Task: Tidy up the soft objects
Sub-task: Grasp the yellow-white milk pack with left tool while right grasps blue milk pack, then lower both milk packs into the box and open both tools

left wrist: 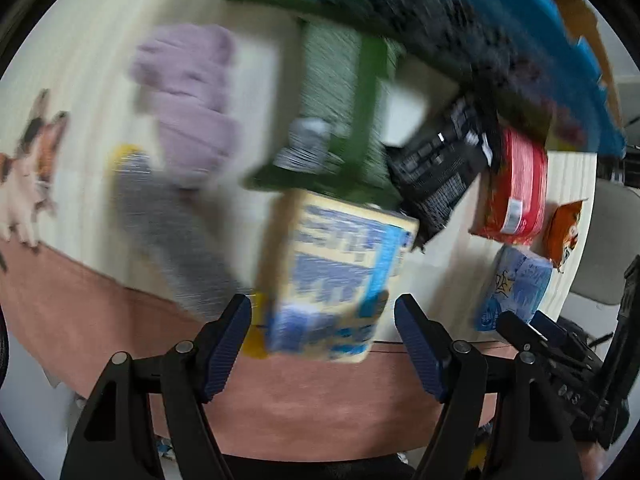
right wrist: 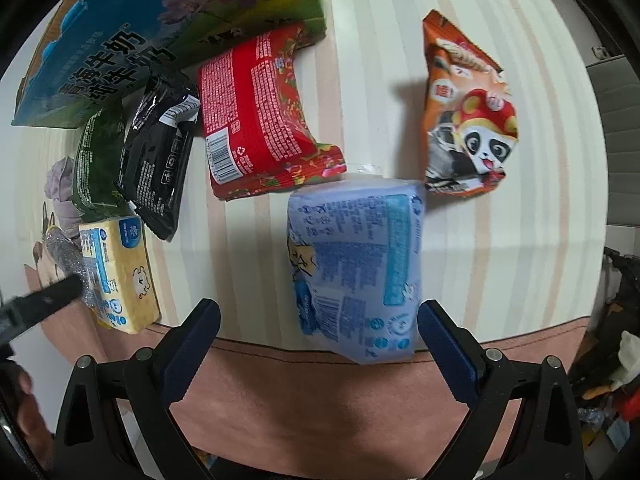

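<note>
- My left gripper (left wrist: 323, 320) has its jaws wide, with the yellow tissue pack (left wrist: 336, 276) lying between the tips at the lower centre of that blurred view; I cannot tell if either pad touches it.
- My right gripper (right wrist: 319, 332) is spread wide too, the blue tissue pack (right wrist: 356, 264) sitting just ahead, nearer the right-hand finger, not pinched.
- I judge each pack lies near the table's (right wrist: 520, 240) front edge so it can be taken straight on.
- Count in the right view: two tissue packs, one red packet (right wrist: 256, 112), one black packet (right wrist: 160, 152), one dark green packet (right wrist: 98, 168), one orange panda snack bag (right wrist: 468, 112), one milk carton box (right wrist: 160, 32) at upper left.
- The packets lean in a row against that box, presumably sorted already.
</note>
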The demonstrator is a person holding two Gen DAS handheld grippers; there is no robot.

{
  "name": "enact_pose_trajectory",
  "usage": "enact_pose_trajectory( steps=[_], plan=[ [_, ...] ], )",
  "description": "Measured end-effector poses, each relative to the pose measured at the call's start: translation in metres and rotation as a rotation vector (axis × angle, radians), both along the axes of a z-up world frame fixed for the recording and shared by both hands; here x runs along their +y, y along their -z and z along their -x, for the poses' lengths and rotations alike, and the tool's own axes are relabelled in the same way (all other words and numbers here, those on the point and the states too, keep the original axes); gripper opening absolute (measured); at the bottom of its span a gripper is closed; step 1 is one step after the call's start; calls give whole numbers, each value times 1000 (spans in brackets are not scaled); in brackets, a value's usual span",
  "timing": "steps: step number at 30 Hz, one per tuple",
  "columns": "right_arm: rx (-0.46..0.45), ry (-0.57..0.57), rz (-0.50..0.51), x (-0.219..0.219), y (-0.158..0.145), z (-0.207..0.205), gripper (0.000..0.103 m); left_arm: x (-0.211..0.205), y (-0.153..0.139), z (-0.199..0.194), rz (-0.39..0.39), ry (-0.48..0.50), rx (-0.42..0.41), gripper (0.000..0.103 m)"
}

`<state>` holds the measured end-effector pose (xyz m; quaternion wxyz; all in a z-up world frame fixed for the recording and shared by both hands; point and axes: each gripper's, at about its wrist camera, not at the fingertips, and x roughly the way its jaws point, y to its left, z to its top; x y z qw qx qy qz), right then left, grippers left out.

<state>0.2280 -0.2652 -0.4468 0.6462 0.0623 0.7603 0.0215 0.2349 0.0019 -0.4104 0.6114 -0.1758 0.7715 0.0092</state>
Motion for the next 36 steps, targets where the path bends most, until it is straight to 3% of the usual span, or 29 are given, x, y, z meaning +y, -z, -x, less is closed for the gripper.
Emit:
enact_pose_trajectory(
  steps=[7,9,13,18,22,27,31,34,36],
  plan=[
    [35,1,-3,-6,26,-8,101,-19,27,1,-60,69,63,72],
    [50,8,-1,-10,36,-10,100,-18,35,6,-81,73,71,63],
    [69,20,11,-18,53,-10,78,-19,38,15,-119,75,49,61],
    [31,8,19,-20,51,-4,51,-37,7,36,-175,86,-32,61],
    [16,-11,-20,-14,27,7,45,-43,-33,57,-152,67,-83,61],
    [-66,-41,-142,-12,-31,17,45,-41,-114,60,-82,46,-199,61],
    [-159,-54,-220,-5,-91,-1,45,-36,-178,15,-28,67,-284,61],
    [-222,-64,-262,1,-129,-29,45,-40,-196,-43,-7,94,-316,61],
    [-258,-78,-255,14,-148,-64,45,-39,-185,-92,-1,110,-322,61]
  ],
)
